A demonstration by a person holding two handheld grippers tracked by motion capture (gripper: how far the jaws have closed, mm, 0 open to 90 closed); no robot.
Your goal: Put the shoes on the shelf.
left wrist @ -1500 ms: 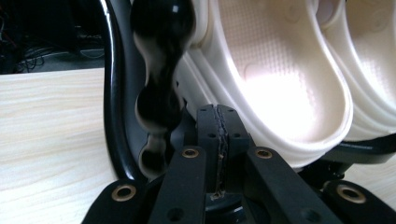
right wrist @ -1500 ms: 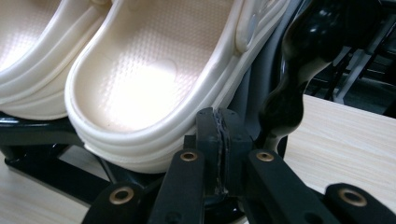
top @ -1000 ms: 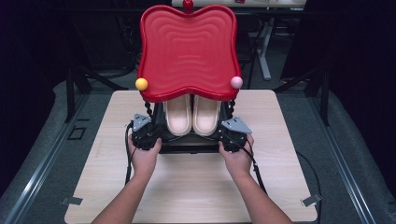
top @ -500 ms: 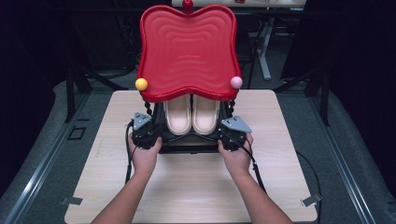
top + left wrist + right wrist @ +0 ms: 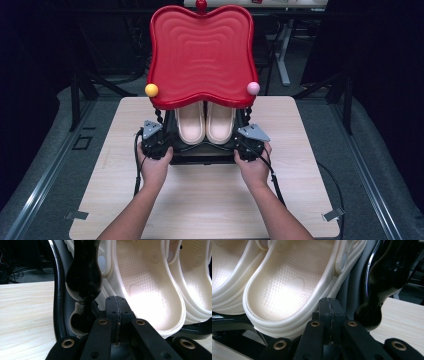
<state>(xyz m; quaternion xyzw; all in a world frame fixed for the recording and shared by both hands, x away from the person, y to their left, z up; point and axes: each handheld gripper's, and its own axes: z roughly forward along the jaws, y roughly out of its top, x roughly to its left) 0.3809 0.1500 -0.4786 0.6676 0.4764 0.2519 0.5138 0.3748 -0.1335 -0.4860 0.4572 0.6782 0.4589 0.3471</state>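
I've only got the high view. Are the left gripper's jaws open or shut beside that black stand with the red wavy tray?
Observer: The left gripper is shut: its jaws meet, nothing between them.
Operator: And the right?
Observer: The right gripper is shut too, empty.
Operator: What's just ahead of it?
Observer: The heel of a cream foam clog, with the stand's glossy black bulbous post to its right.
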